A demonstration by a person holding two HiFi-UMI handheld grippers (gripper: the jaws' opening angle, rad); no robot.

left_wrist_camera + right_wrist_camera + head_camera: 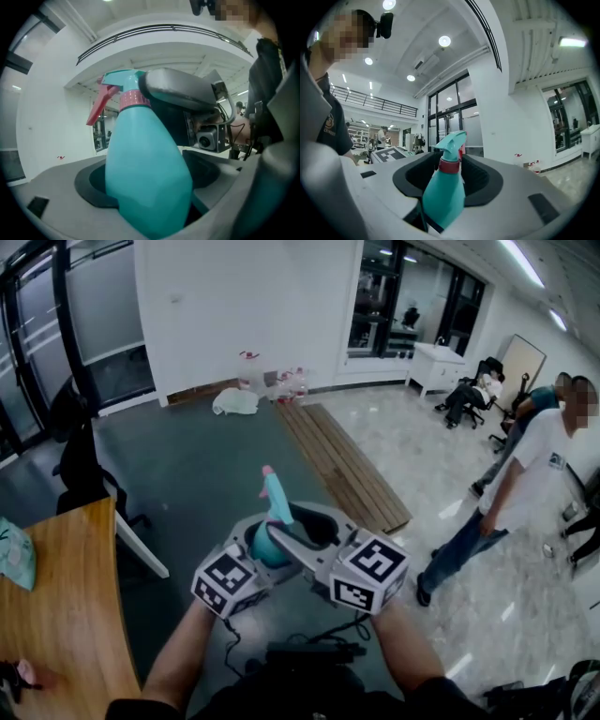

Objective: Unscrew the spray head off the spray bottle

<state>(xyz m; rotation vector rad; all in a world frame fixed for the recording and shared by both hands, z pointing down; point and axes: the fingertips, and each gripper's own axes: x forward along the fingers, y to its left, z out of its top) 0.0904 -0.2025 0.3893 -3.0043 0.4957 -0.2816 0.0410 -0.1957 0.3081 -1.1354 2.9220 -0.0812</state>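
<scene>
Operator holds both grippers close together in front of the body, over the dark floor, marker cubes toward the head cam. The teal spray bottle (pixel 269 546) is aloft btwn them, roughly upright w/ a slight lean, resting on no surface. L gripper (pixel 150 187): jaws closed on the bottle's wide lower body; the body fills the gap and the pads press on both sides. R gripper (pixel 447 183): jaws wide apart. Bottle's upper part stands in the gap w/ clear space either side, pads not touching it, so no grip there. The spray head (pixel 452 142), teal w/ a pink trigger (pixel 100 104), sits on the neck above a pink collar (pixel 450 166). In the L gripper view one grey jaw of the R gripper lies right beside the head & collar; contact cannot be told. Surroundings: wooden table (pixel 56 615) at operator's left, wooden boards (pixel 342 465) on the floor ahead, a person in a white shirt (pixel 530 465) standing well off to the right.
</scene>
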